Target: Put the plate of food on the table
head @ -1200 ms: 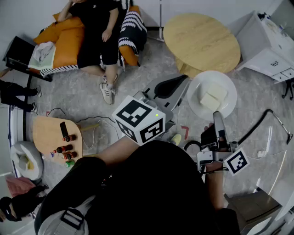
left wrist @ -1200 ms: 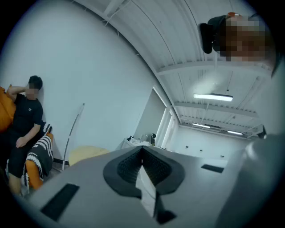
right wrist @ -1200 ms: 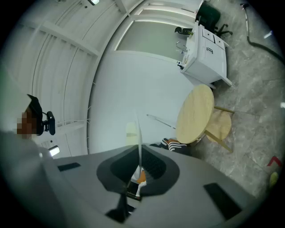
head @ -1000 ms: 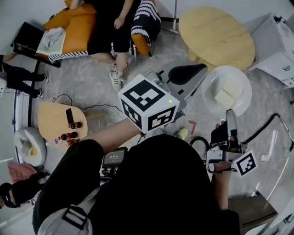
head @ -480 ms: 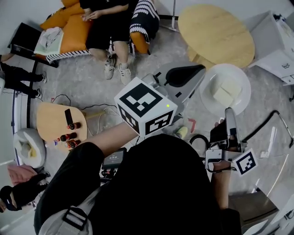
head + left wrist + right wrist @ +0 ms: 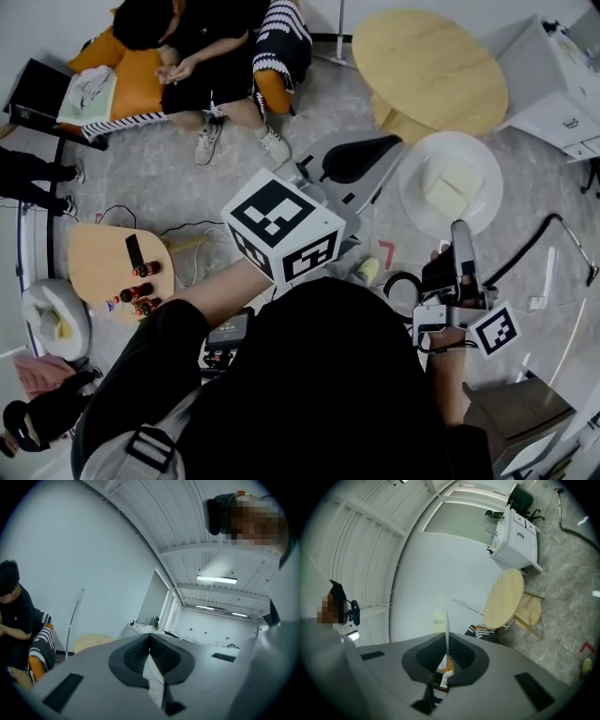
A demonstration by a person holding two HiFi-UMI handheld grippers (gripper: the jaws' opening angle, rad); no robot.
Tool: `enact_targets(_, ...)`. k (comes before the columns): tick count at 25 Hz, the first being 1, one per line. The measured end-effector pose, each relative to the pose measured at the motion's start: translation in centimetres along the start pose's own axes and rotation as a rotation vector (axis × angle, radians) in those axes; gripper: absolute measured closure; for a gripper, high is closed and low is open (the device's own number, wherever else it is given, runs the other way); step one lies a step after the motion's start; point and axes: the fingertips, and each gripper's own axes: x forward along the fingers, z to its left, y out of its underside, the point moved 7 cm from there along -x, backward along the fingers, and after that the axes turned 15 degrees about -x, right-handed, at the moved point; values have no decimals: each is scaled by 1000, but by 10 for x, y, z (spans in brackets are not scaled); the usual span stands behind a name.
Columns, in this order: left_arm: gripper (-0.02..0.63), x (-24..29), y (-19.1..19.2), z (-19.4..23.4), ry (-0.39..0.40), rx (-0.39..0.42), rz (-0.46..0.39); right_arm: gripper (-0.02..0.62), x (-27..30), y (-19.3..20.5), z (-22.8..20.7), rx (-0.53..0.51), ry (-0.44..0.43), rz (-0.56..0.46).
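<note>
A white plate carrying pale blocks of food hangs above the grey floor. My right gripper is shut on its near rim. In the right gripper view the plate shows edge-on as a thin white line rising from between the jaws, with the food beside it. The round wooden table stands beyond the plate, bare on top, and also appears as the table in the right gripper view. My left gripper floats left of the plate, shut and holding nothing, pads together.
A person sits on an orange sofa at the far left. A white cabinet stands right of the table. A low wooden side table with small bottles is at the left. A black cable lies on the floor.
The seated person has leaned forward over their lap. The plate stays in my right gripper and has barely shifted; the head view has swung slightly.
</note>
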Motion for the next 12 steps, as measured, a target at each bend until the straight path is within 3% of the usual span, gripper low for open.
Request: enact_targets(12,600,-11,-8,11,-45,40,-33,578,-2,4,6,13,53,-33)
